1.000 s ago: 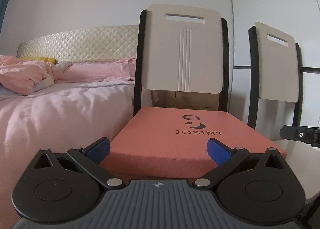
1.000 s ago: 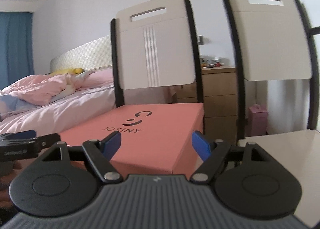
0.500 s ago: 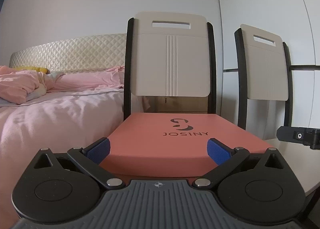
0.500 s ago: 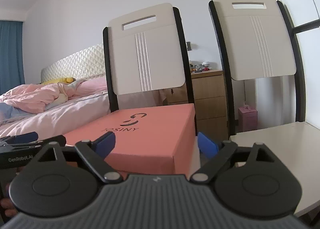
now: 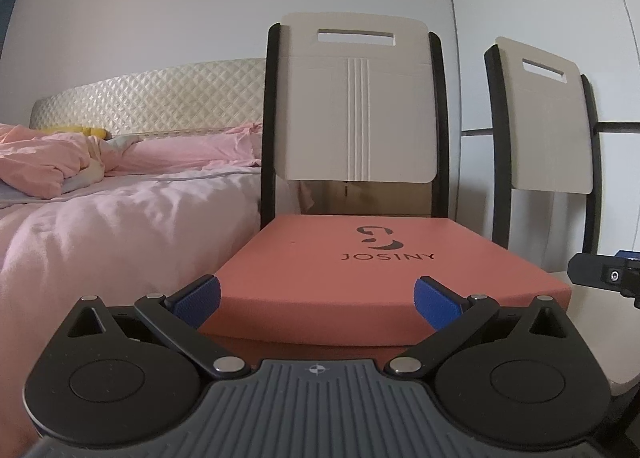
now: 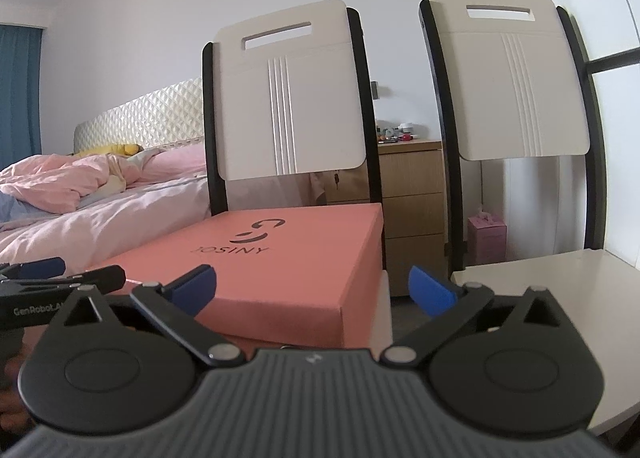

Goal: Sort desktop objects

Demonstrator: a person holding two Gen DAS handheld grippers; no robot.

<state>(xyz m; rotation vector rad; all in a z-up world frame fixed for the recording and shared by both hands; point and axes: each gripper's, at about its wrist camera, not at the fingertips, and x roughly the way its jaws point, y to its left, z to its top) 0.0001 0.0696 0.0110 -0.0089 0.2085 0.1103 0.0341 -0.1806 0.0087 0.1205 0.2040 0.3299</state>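
Salmon JOSINY box [image 5: 360,274] lying flat on the left chair's seat [image 6: 382,298], beside a pink-sheeted bed [image 5: 120,226]. Left gripper [image 5: 316,300] jaws apart at the box's near edge, not pressing. Right gripper [image 6: 312,288] jaws just opened wide, straddling the box's right corner without contact.

The salmon-pink box [image 5: 360,278] carries "JOSINY" in dark capitals on its lid, under a curled logo. From the right wrist view, white lettering on the left claw [image 6: 36,298] reads "GenRobot.A", then is cut off.
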